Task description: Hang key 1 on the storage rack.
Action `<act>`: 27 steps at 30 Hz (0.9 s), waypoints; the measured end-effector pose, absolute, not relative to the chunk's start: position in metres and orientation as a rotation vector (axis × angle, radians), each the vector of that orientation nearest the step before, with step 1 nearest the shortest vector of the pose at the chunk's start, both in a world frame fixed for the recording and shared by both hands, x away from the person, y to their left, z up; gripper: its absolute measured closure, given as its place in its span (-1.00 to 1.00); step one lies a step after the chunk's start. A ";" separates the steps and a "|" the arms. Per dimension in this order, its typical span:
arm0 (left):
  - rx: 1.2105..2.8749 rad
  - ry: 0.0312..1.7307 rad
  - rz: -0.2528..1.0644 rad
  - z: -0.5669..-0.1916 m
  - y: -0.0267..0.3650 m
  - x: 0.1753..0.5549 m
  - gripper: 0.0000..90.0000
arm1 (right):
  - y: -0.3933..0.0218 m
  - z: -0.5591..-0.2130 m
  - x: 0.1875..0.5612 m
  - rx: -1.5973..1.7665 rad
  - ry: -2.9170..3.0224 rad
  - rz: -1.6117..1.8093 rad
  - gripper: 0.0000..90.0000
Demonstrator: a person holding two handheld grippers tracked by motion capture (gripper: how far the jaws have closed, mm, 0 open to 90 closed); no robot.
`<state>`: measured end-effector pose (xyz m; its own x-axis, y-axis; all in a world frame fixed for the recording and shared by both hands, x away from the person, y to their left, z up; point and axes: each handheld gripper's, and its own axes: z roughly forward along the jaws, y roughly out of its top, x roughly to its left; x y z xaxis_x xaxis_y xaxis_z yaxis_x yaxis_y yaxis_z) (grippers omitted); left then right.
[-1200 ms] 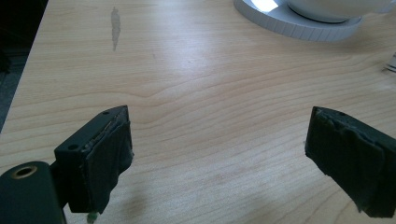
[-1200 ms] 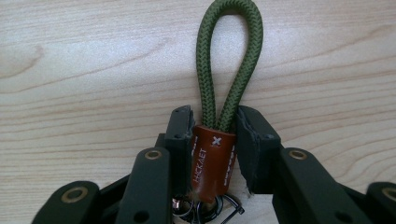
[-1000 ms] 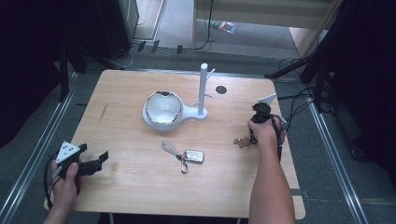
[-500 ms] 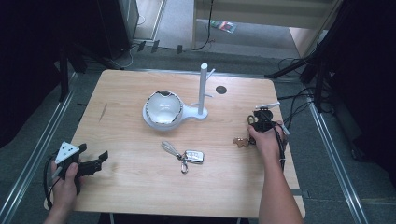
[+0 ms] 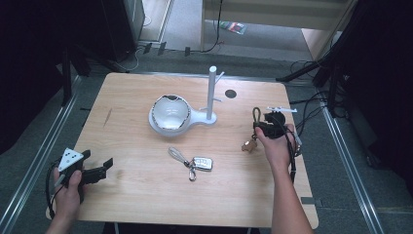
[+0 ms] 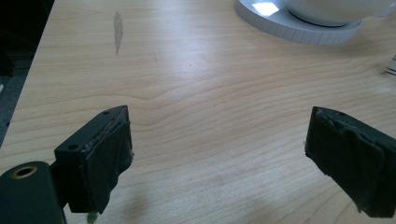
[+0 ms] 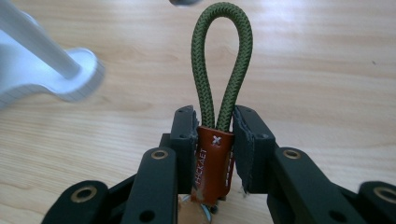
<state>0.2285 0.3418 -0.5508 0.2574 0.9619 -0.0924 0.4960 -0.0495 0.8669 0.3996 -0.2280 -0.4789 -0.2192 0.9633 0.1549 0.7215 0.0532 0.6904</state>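
Wooden table (image 5: 146,195): right gripper (image 5: 263,127) fingers clamp keychain (image 7: 215,140) near right edge; left gripper (image 5: 100,170) released.

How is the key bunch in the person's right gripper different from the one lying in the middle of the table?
The green-loop keychain is clamped between the jaws of the right gripper, loop standing up; the car-key bunch lies flat and untouched on the table. The green-loop keychain has a thick olive cord with a brown leather tab; the car-key bunch has a pale thin loop and a silvery fob. Both carry a cord loop.
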 end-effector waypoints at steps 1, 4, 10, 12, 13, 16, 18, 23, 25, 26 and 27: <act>1.678 1.361 0.690 -0.551 0.342 0.228 -0.83 | -0.228 -0.479 0.400 1.694 1.989 0.958 0.60; 1.680 1.357 0.693 -0.551 0.341 0.228 -0.83 | -0.223 -0.475 0.398 1.648 1.976 1.028 0.60; 1.681 1.354 0.691 -0.551 0.341 0.228 -0.83 | -0.217 -0.465 0.394 1.555 1.917 1.153 0.59; 1.680 1.354 0.691 -0.551 0.341 0.228 -0.83 | -0.218 -0.459 0.393 1.532 1.874 1.217 0.59; 1.681 1.354 0.691 -0.551 0.341 0.228 -0.83 | -0.220 -0.455 0.391 1.508 1.851 1.278 0.58; 1.681 1.357 0.693 -0.551 0.341 0.228 -0.82 | -0.221 -0.449 0.390 1.453 1.839 1.341 0.57; 1.683 1.358 0.694 -0.551 0.341 0.228 -0.79 | -0.221 -0.448 0.389 1.429 1.832 1.359 0.57; 1.681 1.361 0.704 -0.551 0.340 0.228 -0.73 | -0.225 -0.440 0.386 1.367 1.795 1.482 0.57; 1.682 1.359 0.704 -0.551 0.340 0.228 -0.73 | -0.224 -0.437 0.385 1.349 1.792 1.512 0.57; 1.681 1.360 0.704 -0.551 0.340 0.228 -0.73 | -0.224 -0.436 0.386 1.342 1.794 1.520 0.57; 1.682 1.358 0.705 -0.551 0.340 0.228 -0.74 | -0.224 -0.435 0.386 1.328 1.794 1.523 0.56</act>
<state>0.2280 0.3399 -0.5509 0.2542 0.9640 -0.0783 0.4912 -0.0590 0.8690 0.3864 -0.2237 -0.4355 -0.4450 0.8613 0.2455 0.3820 -0.0654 0.9219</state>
